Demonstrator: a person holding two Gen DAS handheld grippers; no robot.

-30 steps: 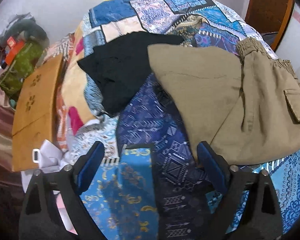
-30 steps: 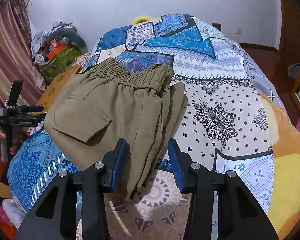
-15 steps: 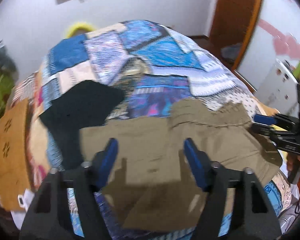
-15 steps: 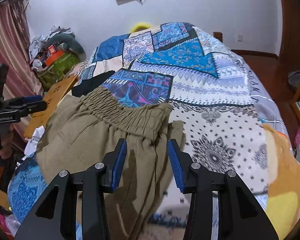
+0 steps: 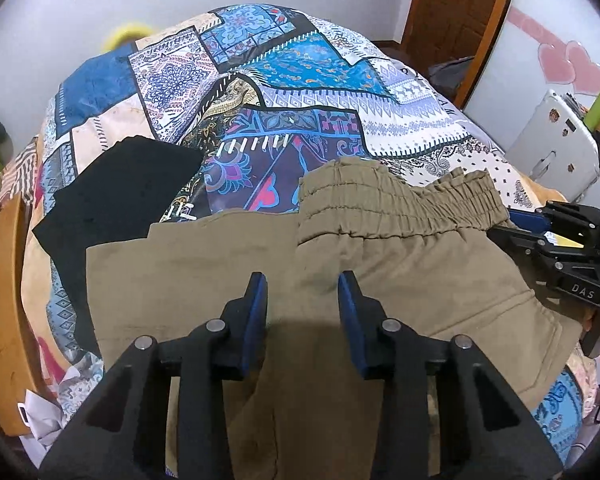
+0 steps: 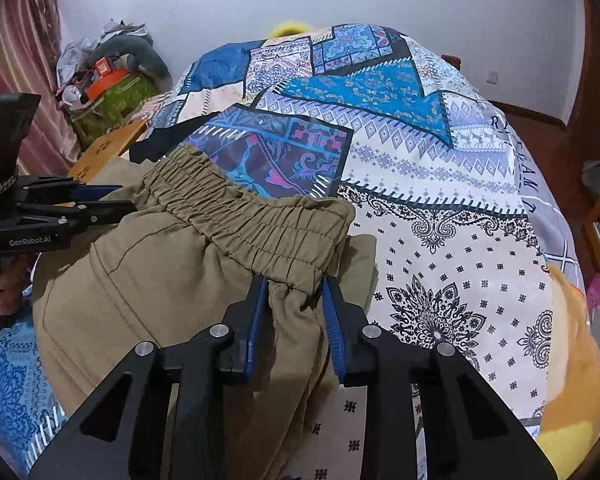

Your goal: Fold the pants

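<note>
The right gripper (image 6: 293,286) pinches the gathered elastic waistband of the khaki pants (image 6: 172,280), cloth bunched between its two blue-padded fingers (image 6: 256,312). The left gripper (image 5: 302,284) hangs over the same pants, its two fingers (image 5: 256,308) spread with a clear gap between them; the cloth lies beneath them and whether they touch it cannot be told. In the left wrist view the right gripper shows at the far end of the waistband.

There is one pair of khaki pants, lying on the bed (image 5: 300,60) with the waistband (image 5: 400,204) toward the far side and a folded-over leg panel spread to the left. One black garment (image 5: 112,196) lies flat on the patchwork bedspread just beside that panel, its edge tucked under the khaki cloth. One wooden board (image 5: 0,312) stands at the bed's left edge. One white case (image 5: 556,140) sits beside the bed on the right.
</note>
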